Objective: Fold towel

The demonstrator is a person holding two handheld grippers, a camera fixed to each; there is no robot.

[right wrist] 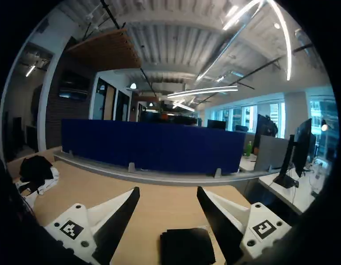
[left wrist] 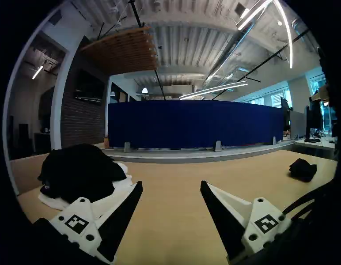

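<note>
- Black towel (right wrist: 187, 245): folded flat on tabletop (right wrist: 157, 207), btw fingers of right tool (right wrist: 168, 189).
- Right tool & left tool (left wrist: 171, 183): both spread wide, empty.
- Black heap (left wrist: 77, 172) crumpled atop white cloth (left wrist: 119, 183).

Light wooden table (left wrist: 179, 185), far edge bounded by a blue partition (left wrist: 192, 123) set on grey feet. At one end a white cloth (left wrist: 53, 201) is laid on the wood, topped by a black heap (left wrist: 77, 170). A small black cloth (left wrist: 303, 170) is noted well apart. In the right gripper view, a flat folded black towel (right wrist: 187, 245) is seen on the wood.
</note>
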